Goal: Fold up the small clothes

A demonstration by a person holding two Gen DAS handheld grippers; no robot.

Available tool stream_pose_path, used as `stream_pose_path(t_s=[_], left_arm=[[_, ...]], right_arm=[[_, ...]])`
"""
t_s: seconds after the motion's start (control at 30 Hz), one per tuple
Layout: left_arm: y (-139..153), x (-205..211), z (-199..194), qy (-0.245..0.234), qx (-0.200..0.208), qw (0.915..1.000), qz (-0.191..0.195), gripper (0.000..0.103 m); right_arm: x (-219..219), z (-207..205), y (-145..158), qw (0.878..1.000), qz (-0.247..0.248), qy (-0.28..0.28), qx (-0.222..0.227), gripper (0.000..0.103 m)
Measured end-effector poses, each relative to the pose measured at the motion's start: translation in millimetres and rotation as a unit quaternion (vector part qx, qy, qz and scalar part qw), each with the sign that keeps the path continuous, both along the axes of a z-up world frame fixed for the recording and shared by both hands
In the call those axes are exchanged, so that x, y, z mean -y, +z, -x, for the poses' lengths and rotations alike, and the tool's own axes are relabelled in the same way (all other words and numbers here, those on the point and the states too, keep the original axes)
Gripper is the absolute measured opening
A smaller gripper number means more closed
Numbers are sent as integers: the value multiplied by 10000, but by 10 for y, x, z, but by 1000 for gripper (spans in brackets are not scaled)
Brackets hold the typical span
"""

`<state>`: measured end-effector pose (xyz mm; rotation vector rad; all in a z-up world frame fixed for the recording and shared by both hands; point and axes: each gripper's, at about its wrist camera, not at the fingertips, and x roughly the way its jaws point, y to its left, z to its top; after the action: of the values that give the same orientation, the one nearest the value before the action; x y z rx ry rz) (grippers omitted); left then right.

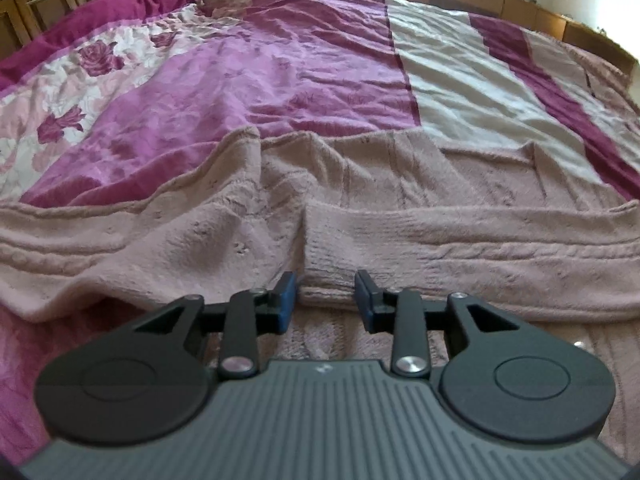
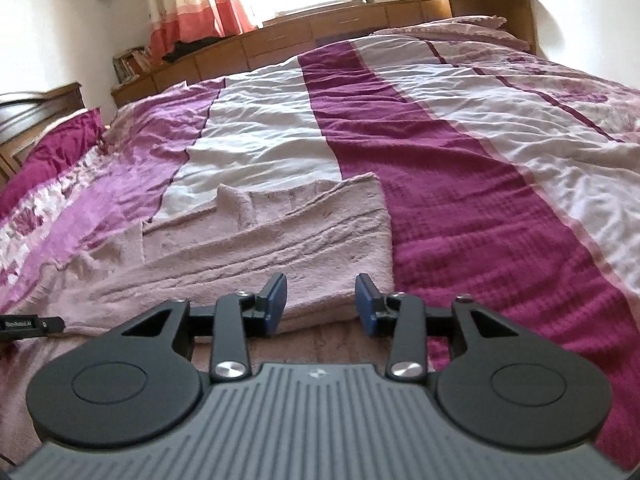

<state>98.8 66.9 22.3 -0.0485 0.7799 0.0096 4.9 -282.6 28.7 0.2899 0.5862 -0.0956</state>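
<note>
A pale pink knitted garment [image 1: 360,200] lies spread on the bed, one part folded over along its near side. In the left wrist view my left gripper [image 1: 326,292] is open just in front of the folded near edge, its blue pads [image 1: 288,300] apart from the cloth. In the right wrist view the same pink knit [image 2: 280,232] lies ahead and to the left. My right gripper [image 2: 322,300] is open over its near right corner, with nothing pinched between the pads [image 2: 366,304].
The bed cover [image 2: 440,160] has magenta, white and floral stripes and fills both views. A wooden headboard unit [image 2: 320,36] runs along the far side under a window with curtains [image 2: 192,4]. A dark red pillow [image 2: 60,140] lies at the left. The black tip of the other gripper [image 2: 32,324] shows at the left edge.
</note>
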Motion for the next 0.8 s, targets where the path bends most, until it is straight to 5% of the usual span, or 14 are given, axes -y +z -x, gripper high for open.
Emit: stream_pose_path(t_s=[0.3, 0.57, 0.8], left_arm=[[-39, -12, -14, 57, -3, 10000, -77, 43], [39, -4, 82, 152, -79, 9998, -38, 64], [144, 18, 279, 213, -92, 9997, -77, 64]], right_arm=[[-48, -143, -281, 9995, 100, 188, -230, 58], [-74, -76, -191, 9992, -270, 246, -172, 75], [-124, 85, -34, 9990, -330, 309, -49, 78]])
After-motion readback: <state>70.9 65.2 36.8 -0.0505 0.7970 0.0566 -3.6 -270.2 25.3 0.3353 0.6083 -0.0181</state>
